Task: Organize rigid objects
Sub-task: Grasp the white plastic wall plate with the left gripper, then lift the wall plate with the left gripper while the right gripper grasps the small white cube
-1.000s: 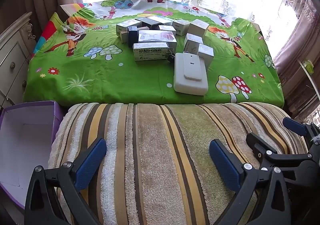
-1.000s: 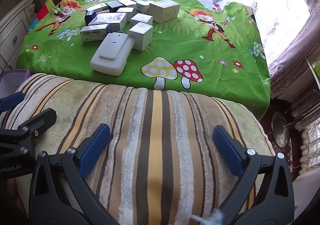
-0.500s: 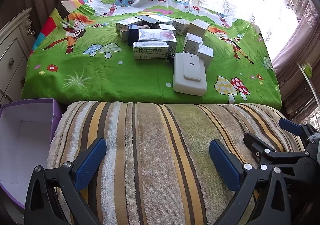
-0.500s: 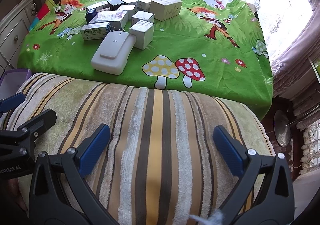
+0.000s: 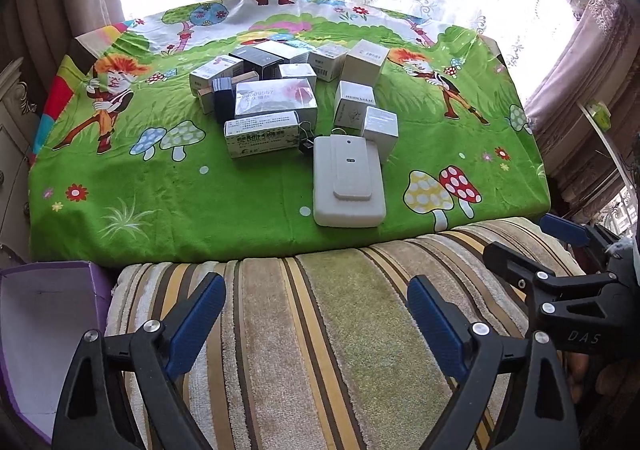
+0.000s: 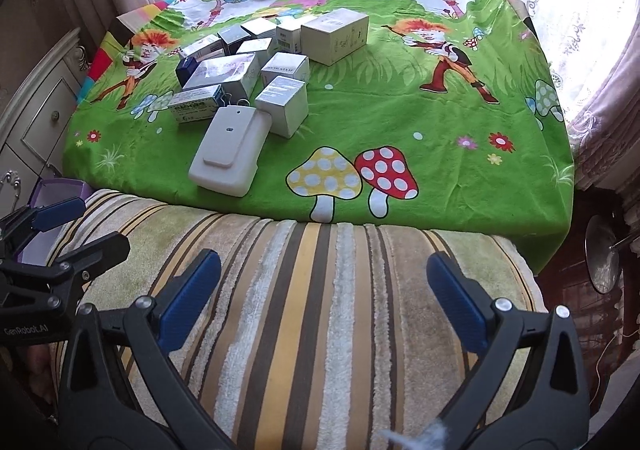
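Note:
Several small cartons [image 5: 276, 97] [image 6: 240, 65] stand clustered on a table under a green cartoon cloth [image 5: 160, 177] [image 6: 400, 117]. A flat white plastic case [image 5: 347, 181] [image 6: 230, 147] lies nearest, at the cluster's front. My left gripper [image 5: 316, 314] is open and empty, over a striped towel-covered cushion [image 5: 320, 330]. My right gripper [image 6: 324, 302] is open and empty over the same cushion [image 6: 320, 310], to the right of the left one. Both are well short of the cartons.
An open purple box with a white inside [image 5: 36, 330] [image 6: 60, 189] sits low at the left of the cushion. A white drawer cabinet [image 6: 36, 105] stands at the left. Curtains and a bright window lie behind the table. A dark stand [image 6: 600, 258] is at the right.
Both grippers have moved a little forward and up toward the table; the cartons look slightly nearer. Nothing on the table has moved.

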Demonstrator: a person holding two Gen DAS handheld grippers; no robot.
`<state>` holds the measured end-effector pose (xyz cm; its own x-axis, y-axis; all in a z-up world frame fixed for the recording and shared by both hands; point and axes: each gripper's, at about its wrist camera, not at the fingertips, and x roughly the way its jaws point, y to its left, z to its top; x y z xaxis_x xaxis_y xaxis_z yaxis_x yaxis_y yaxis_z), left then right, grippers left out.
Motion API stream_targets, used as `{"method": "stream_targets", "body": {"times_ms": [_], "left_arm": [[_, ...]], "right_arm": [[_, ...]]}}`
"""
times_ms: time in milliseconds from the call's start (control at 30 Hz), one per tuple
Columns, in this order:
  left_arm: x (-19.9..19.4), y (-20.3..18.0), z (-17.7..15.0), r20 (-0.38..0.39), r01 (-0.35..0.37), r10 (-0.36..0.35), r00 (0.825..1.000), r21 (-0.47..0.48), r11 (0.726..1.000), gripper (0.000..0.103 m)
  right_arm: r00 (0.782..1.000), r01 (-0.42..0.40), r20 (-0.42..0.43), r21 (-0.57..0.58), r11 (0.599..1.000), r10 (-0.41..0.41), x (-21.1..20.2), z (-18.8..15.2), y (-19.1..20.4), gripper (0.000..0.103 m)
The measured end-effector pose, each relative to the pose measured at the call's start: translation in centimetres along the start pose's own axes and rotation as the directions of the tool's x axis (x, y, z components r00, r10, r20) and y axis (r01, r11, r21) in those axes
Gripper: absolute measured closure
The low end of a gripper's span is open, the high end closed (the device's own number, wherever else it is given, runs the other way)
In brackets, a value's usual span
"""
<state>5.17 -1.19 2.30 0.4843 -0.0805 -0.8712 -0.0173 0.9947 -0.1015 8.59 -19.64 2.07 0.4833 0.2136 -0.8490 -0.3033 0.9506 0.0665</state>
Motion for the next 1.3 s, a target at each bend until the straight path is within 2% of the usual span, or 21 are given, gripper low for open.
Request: {"method": "stream_targets", "body": {"times_ms": [167,367,633,700,733,833,900,933,1067,1200,1300], "left_arm": [[2.6,-1.3,3.2,-0.046,0.016,-0.015,0.999,0.033,0.999,0.01],[7.3,-1.8,6.1,-0.139,0.003,0.0,0.99,0.021,1.0,0.01],[11.0,-3.2,6.8,-0.197,-0.008,0.021,0.98,0.066,0.998,0.01],[11.7,-3.6,6.6,-0.211,-0.011,0.029,0.977,0.088,0.996,0.013],[12.0,-3.8,6.5,-0.218,-0.012,0.033,0.976,0.097,0.995,0.018],[12.3,-4.3,6.6,-0.189,-0.042,0.067,0.98,0.135,0.99,0.024],[12.3,-4.4,6.6,-0.171,-0.036,0.061,0.983,0.147,0.989,0.03],[12.1,-4.4,6.5,-0.161,-0.035,0.058,0.985,0.147,0.988,0.037],[11.4,-3.8,6.6,-0.148,-0.003,0.021,0.989,0.12,0.993,0.037],[8.9,-2.0,6.2,-0.094,0.032,-0.024,0.995,0.079,0.996,0.037],[7.0,0.0,5.6,-0.052,0.075,-0.074,0.996,0.015,0.997,0.037]], "right_arm": [[1.0,0.004,-0.011,0.014,1.0,-0.004,1.3,2.1,-1.5,0.0],[0.999,-0.011,-0.031,0.105,0.994,0.014,3.3,3.5,-3.9,0.001],[0.999,0.01,-0.042,0.196,0.98,-0.001,4.8,4.0,-5.7,0.001],[0.999,0.013,-0.047,0.2,0.98,-0.004,5.1,3.9,-5.7,0.001],[0.999,0.017,-0.053,0.202,0.979,-0.006,5.4,3.9,-5.7,0.001],[0.997,0.022,-0.079,0.197,0.98,-0.007,6.1,4.1,-5.5,0.001],[0.996,0.037,-0.089,0.188,0.982,-0.02,6.3,4.1,-5.3,0.001],[0.995,0.043,-0.091,0.182,0.982,-0.027,6.3,4.1,-5.2,0.002],[0.994,0.069,-0.099,0.171,0.983,-0.053,6.2,4.2,-4.8,0.002],[0.994,0.086,-0.084,0.156,0.984,-0.074,5.3,4.7,-4.2,0.002],[0.994,0.101,-0.061,0.136,0.986,-0.093,4.5,5.2,-3.3,0.002]]}}
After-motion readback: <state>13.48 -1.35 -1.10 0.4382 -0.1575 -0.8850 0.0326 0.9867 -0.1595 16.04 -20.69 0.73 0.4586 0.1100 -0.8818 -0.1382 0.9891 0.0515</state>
